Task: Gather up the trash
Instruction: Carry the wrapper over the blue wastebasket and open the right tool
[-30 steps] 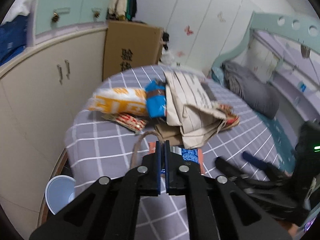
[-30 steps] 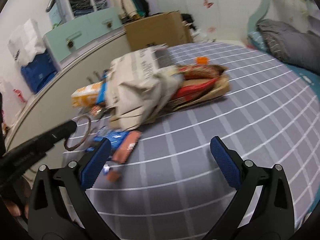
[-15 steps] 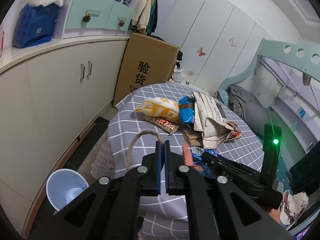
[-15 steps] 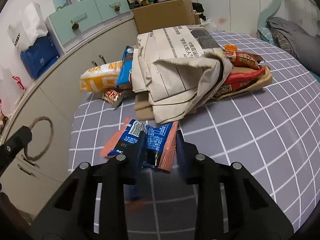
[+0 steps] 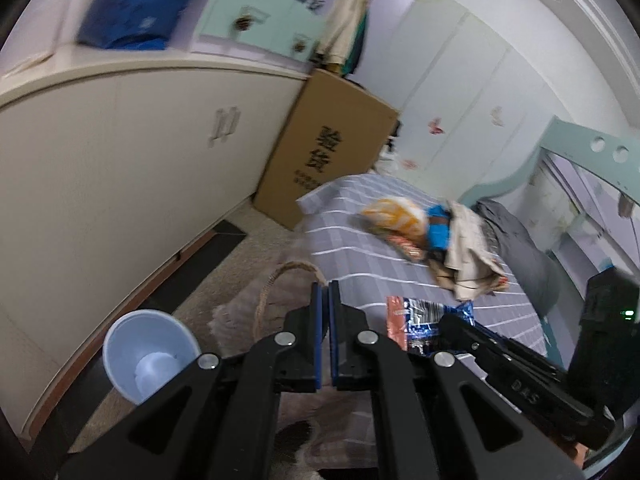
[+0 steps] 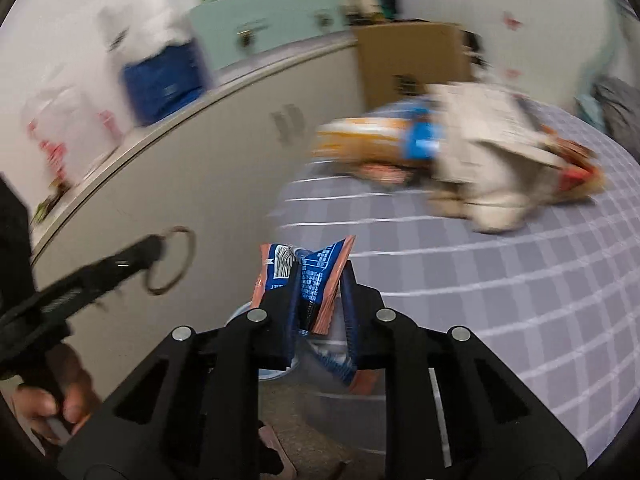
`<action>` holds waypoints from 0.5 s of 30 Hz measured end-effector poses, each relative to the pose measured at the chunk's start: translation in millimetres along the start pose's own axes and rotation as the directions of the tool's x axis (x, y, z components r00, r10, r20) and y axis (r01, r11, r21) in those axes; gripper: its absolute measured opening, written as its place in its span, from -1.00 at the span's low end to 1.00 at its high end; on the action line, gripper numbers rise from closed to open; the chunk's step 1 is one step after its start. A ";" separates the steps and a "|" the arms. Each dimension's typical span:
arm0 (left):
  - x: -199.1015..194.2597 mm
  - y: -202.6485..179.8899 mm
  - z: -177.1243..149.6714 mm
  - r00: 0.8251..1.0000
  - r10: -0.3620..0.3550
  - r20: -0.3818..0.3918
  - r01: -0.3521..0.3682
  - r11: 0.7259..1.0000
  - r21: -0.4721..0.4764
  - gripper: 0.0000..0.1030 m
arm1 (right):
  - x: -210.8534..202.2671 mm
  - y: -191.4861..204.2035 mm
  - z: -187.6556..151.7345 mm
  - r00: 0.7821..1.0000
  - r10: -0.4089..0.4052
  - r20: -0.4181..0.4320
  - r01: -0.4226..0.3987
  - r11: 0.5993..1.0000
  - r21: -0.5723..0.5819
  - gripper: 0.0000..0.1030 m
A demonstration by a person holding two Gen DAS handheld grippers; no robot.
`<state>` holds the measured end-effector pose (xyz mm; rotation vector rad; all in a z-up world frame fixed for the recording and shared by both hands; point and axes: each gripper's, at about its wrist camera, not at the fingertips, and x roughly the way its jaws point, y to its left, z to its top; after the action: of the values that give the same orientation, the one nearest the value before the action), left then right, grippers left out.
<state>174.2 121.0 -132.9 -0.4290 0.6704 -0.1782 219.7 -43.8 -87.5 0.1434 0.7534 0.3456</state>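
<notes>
Cabinet [image 5: 120,152] at 9 o'clock; bin [image 5: 148,356] below. Left tool [image 5: 325,300] clamps rope loop [image 5: 276,280]; right tool [image 6: 320,280], closing, grips wrapper [image 6: 312,272].

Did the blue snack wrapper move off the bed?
Yes. The blue snack wrapper, pinched in the closing right gripper, has left the bed, toward the cabinet side.

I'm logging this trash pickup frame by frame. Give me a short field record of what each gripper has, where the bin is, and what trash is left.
left gripper: shut on rope loop
right gripper: jaws closing on blue and orange wrapper, pads pressing it, lifted off the bed
bin: light blue, on the floor beside the bed, below the left gripper
bed: grey checked sheet
trash left: pile on the bed with an orange bag, a blue packet, crumpled paper
</notes>
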 end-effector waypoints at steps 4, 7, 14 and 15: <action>5.0 49.3 -6.1 0.995 0.090 -0.039 -0.092 0.995 -0.047 -0.95 | 42.1 63.4 -7.3 0.996 0.060 -0.060 -0.068 0.986 -0.151 -0.63; 19.3 94.2 -15.4 0.984 0.148 -0.098 -0.158 0.982 -0.106 -0.95 | 81.4 96.0 -20.0 0.992 0.064 -0.113 -0.088 0.972 -0.218 -0.63; 90.0 187.8 -46.5 0.947 0.178 -0.267 -0.243 0.941 -0.237 -0.95 | 200.1 131.4 -69.0 0.958 0.012 -0.288 -0.102 0.949 -0.299 -0.63; 101.4 196.9 -49.0 0.942 0.179 -0.284 -0.253 0.936 -0.246 -0.95 | 217.2 129.7 -74.6 0.951 0.004 -0.310 -0.098 0.952 -0.290 -0.63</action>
<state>226.0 251.9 -310.8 -0.6052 1.0009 0.0765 282.0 155.3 -249.0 -0.1858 0.9948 0.5373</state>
